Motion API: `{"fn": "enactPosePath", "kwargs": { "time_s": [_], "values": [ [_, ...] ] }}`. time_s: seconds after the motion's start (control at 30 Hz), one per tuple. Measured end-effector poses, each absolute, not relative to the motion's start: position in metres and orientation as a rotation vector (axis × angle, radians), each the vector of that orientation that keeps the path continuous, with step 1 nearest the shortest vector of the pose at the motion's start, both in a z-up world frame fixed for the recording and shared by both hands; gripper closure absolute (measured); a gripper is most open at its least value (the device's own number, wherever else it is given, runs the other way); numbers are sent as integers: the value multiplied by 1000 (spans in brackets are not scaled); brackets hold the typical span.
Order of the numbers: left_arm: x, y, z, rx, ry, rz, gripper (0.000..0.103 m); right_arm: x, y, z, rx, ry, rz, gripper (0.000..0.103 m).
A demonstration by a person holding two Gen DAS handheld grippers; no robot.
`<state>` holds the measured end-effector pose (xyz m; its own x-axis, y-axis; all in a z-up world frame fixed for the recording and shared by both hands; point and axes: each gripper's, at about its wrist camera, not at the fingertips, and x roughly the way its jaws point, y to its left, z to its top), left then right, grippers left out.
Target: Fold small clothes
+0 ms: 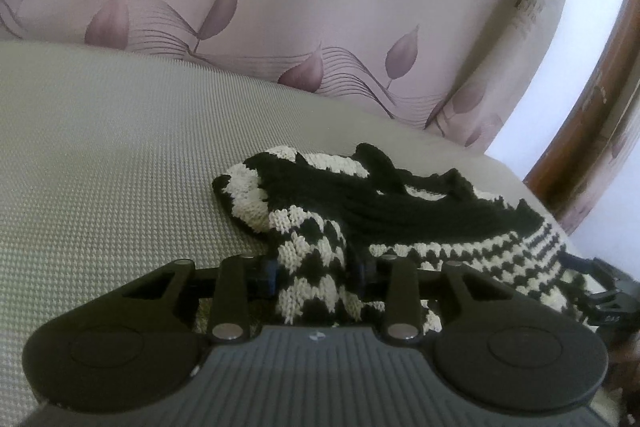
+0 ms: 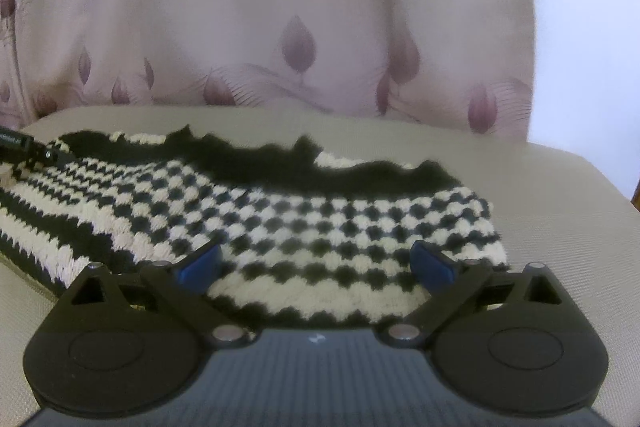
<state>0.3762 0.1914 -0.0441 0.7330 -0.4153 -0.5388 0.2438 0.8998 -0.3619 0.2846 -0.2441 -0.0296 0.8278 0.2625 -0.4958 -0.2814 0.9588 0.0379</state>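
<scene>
Only the left gripper (image 1: pixel 316 273) pinches the knit garment (image 1: pixel 312 259) — the right gripper (image 2: pixel 316 263) gapes above flat checks.

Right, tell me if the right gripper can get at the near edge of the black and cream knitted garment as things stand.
Probably yes. The right gripper is open, its blue fingers straddling the near edge of the black and cream knitted garment on the grey cushion, with nothing between. The left gripper already pinches the other end.

The knitted garment (image 2: pixel 256 211) lies on the cushion (image 1: pixel 100 155), with the curtain (image 2: pixel 320 7) behind at twelve o'clock. The left gripper (image 1: pixel 316 273) sits at its nine o'clock end, the right gripper (image 2: pixel 316 263) at six o'clock.
</scene>
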Motion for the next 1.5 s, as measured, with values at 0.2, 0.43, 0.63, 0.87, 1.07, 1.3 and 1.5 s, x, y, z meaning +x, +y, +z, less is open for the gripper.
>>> {"fn": "enactPosePath", "kwargs": {
  "time_s": [0.2, 0.43, 0.63, 0.87, 1.07, 1.3, 1.5],
  "values": [
    [373, 184, -43, -222, 639, -337, 65, 285, -244, -30, -40, 527, 293, 0],
    [371, 165, -34, -139, 647, -250, 67, 288, -243, -31, -44, 547, 306, 0],
    [374, 133, -16, 8, 686, -168, 78, 288, -247, -31, -25, 560, 357, 0],
    [376, 109, -2, 104, 714, -92, 81, 284, -247, -30, -17, 543, 362, 0],
    [379, 93, 7, 142, 735, -44, 83, 281, -252, -28, 6, 536, 384, 0],
    [383, 77, 16, 171, 742, -16, 83, 278, -258, -27, 43, 521, 416, 0],
    [387, 68, 20, 191, 758, 9, 84, 278, -262, -26, 77, 513, 441, 0]
  ]
}}
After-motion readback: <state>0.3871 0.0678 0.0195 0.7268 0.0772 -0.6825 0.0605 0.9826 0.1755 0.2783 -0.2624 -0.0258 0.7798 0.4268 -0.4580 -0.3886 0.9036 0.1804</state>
